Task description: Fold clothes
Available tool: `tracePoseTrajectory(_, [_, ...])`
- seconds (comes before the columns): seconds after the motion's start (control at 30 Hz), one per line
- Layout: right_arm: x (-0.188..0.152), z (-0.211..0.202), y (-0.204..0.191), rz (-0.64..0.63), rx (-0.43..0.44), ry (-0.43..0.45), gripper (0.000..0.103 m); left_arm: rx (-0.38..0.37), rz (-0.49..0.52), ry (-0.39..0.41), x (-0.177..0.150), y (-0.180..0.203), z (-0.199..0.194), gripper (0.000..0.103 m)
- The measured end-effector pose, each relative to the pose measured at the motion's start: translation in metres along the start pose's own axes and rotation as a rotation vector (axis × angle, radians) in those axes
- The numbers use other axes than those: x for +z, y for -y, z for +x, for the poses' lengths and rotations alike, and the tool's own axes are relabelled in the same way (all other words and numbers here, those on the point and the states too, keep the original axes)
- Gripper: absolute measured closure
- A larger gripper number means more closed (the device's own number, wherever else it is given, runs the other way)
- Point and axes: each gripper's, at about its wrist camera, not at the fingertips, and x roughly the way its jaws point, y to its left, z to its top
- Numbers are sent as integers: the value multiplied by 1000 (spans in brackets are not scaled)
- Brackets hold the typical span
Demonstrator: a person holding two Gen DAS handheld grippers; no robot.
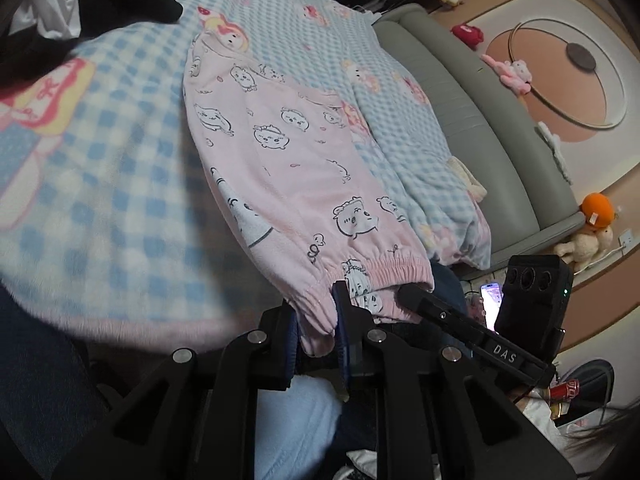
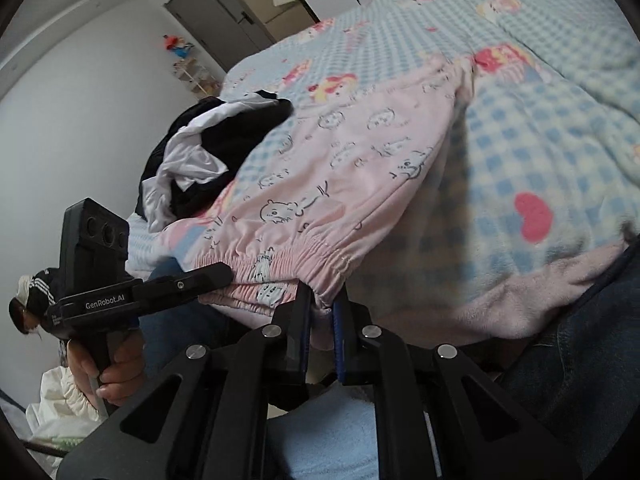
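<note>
The pink pyjama trousers [image 1: 280,152] w/ cartoon animal print lie stretched over the bed [image 1: 100,168], which is covered by a blue-white checked blanket; the elastic waistband hangs just over the near edge of the bed, and the legs run away toward the far side. The left hand-held gripper [image 1: 316,332] has its two blue-padded fingers nearly closed on one end of the waistband, pink cloth pinched between them. The right hand-held gripper [image 2: 322,320] does the same at the other end of the waistband, fingers narrow, a fold of the pink hem squeezed between the pads. So both ends of the waistband are held at the near edge, approx. level w/ each other. In the right wrist view the left gripper's body shows at the left side, w/ a hand [image 2: 108,368] around its handle, its tip touching the waistband. In the left wrist view the right gripper's body shows at the right side, also reaching the waistband. A pile of black and white clothes [image 2: 208,148] sits on the bed near its left edge, beside the trousers but apart from the waistband. Behind the bed's far-right side is a grey padded headboard [image 1: 460,100], w/ soft toys around. A grey door [image 2: 216,16] stands in the wall beyond the bed.
</note>
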Motion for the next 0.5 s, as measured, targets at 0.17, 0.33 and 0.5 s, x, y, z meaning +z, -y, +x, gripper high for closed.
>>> tracePoseTrajectory(0.17, [-4, 5, 11, 33, 12, -28, 95, -56, -57, -65, -2, -16, 12, 86])
tracePoseTrajectory(0.33, [-6, 13, 35, 96, 14, -70, 95, -49, -34, -98, 10, -17, 18, 86])
tracePoseTrajectory(0.5, [50, 11, 30, 70, 50, 7, 94, -11, 32, -18, 78, 0, 18, 80])
